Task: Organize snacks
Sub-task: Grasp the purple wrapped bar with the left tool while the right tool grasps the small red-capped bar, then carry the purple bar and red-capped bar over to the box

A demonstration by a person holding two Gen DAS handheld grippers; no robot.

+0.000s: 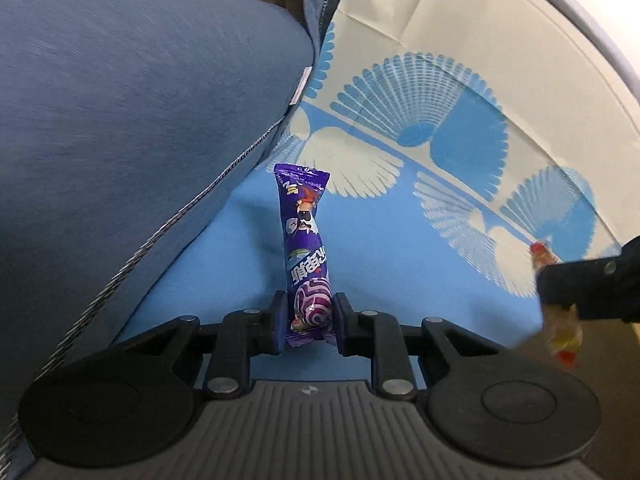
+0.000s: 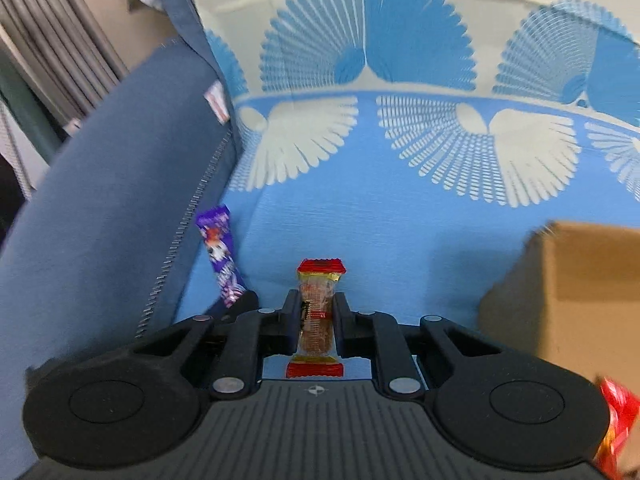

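Left tongs (image 1: 308, 320) clamp a purple snack packet (image 1: 306, 252) at frame centre; right tongs (image 2: 316, 320) pinch a red-ended clear candy (image 2: 318, 312). Beneath lies a blue cloth with pale fan prints (image 2: 400, 220). A dark blue cushion (image 1: 120, 120) fills the left, a cardboard box (image 2: 572, 292) the right edge.

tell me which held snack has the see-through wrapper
The red-ended snack in the right hand-held gripper: its clear middle shows brown filling. The purple snack in the left hand-held gripper is opaque, fully printed.
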